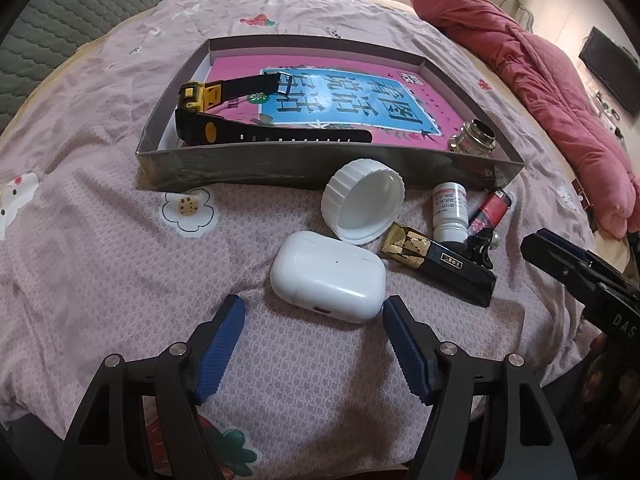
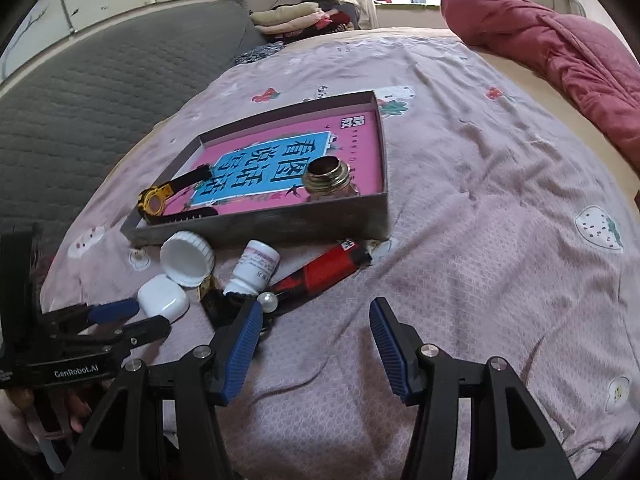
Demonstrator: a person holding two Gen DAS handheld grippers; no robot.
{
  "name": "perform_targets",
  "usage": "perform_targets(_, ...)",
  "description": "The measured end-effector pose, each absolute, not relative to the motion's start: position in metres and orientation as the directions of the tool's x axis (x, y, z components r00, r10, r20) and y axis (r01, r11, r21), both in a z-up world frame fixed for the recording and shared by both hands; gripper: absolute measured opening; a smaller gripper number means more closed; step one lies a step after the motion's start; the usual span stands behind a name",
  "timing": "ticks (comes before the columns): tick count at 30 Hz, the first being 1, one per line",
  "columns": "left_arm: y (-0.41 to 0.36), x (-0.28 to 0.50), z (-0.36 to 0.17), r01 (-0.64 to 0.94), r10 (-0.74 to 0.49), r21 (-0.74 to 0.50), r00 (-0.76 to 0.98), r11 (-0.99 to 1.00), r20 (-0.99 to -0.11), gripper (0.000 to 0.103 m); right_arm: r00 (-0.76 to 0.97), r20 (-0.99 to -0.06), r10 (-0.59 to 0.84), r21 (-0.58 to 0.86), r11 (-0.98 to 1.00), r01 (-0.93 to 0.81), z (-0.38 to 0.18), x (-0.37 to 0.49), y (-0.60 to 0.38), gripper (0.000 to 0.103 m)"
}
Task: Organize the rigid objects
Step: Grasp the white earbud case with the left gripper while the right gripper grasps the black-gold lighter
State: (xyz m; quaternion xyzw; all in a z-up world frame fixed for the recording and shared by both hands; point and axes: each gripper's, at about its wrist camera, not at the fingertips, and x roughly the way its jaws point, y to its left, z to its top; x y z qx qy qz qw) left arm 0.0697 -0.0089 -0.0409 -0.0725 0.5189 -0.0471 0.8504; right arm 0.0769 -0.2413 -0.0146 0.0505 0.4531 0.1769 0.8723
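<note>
A shallow grey box tray lies on the bed with a pink book, a yellow-black watch and a small glass jar inside. In front of it lie a white earbuds case, a white cap, a white pill bottle, a red tube and a black-gold box. My left gripper is open, just short of the earbuds case. My right gripper is open over bare sheet, right of the pile.
A pearl-headed black clip lies by the right gripper's left finger. A rolled red quilt lies along the bed's right side. A grey padded headboard stands at the left. A hand holds the left gripper.
</note>
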Motion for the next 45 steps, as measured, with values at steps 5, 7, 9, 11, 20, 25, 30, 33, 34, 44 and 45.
perform_targets(5, -0.011, 0.072, -0.044, 0.008, -0.153, -0.168, 0.458, 0.986, -0.875, 0.074, 0.519, -0.754, 0.404, 0.225, 0.900, -0.373, -0.008, 0.070, -0.222, 0.056)
perform_targets(7, -0.012, 0.074, -0.045, 0.008, -0.153, -0.168, 0.459, 0.986, -0.875, 0.074, 0.503, -0.749, 0.431, 0.198, 0.871, -0.451, -0.005, 0.065, -0.207, 0.056)
perform_targets(9, -0.011, 0.074, -0.045, 0.008, -0.154, -0.169, 0.459, 0.986, -0.875, 0.075, 0.489, -0.747, 0.451, 0.160, 0.835, -0.526, -0.004, 0.059, -0.192, 0.056)
perform_targets(11, -0.011, 0.075, -0.045, 0.009, -0.155, -0.170, 0.460, 0.985, -0.874, 0.075, 0.483, -0.747, 0.457, 0.130, 0.813, -0.567, -0.004, 0.056, -0.183, 0.056)
perform_targets(20, -0.011, 0.076, -0.046, 0.011, -0.157, -0.171, 0.462, 0.985, -0.873, 0.075, 0.417, -0.760, 0.498, 0.170, 0.772, -0.612, -0.012, 0.066, -0.177, 0.056)
perform_targets(25, -0.011, 0.077, -0.047, 0.014, -0.154, -0.167, 0.466, 0.986, -0.871, 0.075, 0.392, -0.760, 0.519, 0.181, 0.748, -0.638, -0.013, 0.068, -0.173, 0.056)
perform_targets(30, -0.011, 0.079, -0.047, 0.012, -0.151, -0.165, 0.471, 0.986, -0.869, 0.075, 0.367, -0.767, 0.526, 0.188, 0.731, -0.656, -0.016, 0.069, -0.169, 0.055)
perform_targets(33, -0.011, 0.079, -0.047, 0.013, -0.149, -0.162, 0.473, 0.987, -0.868, 0.075, 0.353, -0.780, 0.517, 0.182, 0.726, -0.663, -0.019, 0.071, -0.166, 0.052)
perform_targets(34, -0.011, 0.080, -0.047, 0.014, -0.147, -0.160, 0.474, 0.987, -0.868, 0.075, 0.344, -0.783, 0.518, 0.183, 0.721, -0.668, -0.020, 0.071, -0.165, 0.051)
perform_targets(44, -0.010, 0.087, -0.047, 0.013, -0.138, -0.150, 0.483, 0.989, -0.865, 0.075, 0.314, -0.836, 0.450, 0.123, 0.711, -0.692, -0.032, 0.082, -0.150, 0.039)
perform_targets(45, -0.010, 0.088, -0.047, 0.012, -0.137, -0.151, 0.484, 0.989, -0.864, 0.075, 0.310, -0.841, 0.443, 0.117, 0.709, -0.696, -0.033, 0.084, -0.148, 0.039)
